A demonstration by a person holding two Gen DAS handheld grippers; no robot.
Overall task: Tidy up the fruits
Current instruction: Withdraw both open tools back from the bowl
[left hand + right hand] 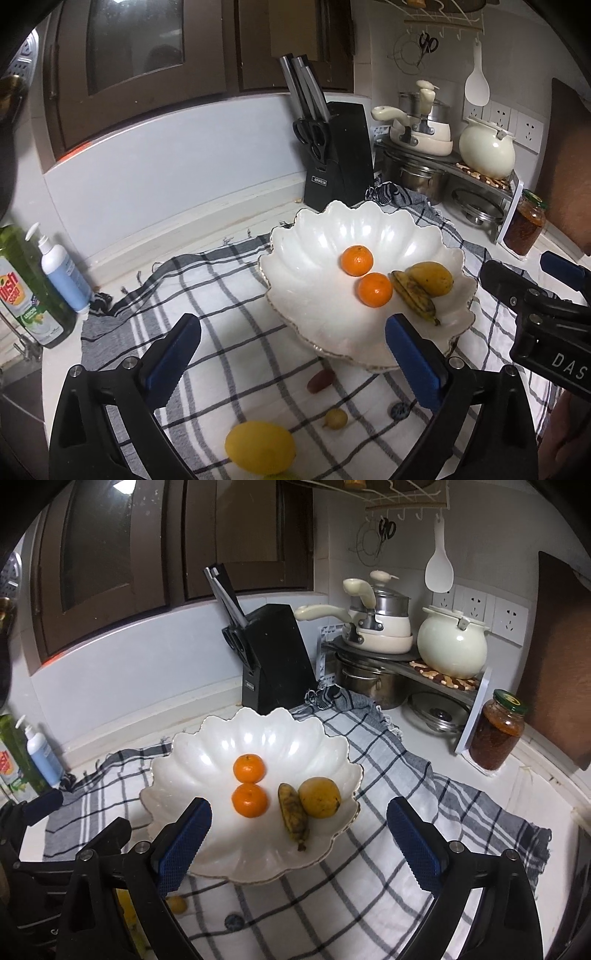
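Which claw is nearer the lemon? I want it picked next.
Left. The lemon lies just below the open left claw; the right claw hangs over the bowl, further off.

Left tongs (291, 354) gape wide, nothing between them, above checked cloth (221, 314). Scalloped white bowl (306, 266) holds two oranges (357, 260), a spotted banana (413, 295), a yellow mango (432, 277). On cloth: lemon (260, 447), reddish grape (320, 380). Right tongs (524, 273) at edge.
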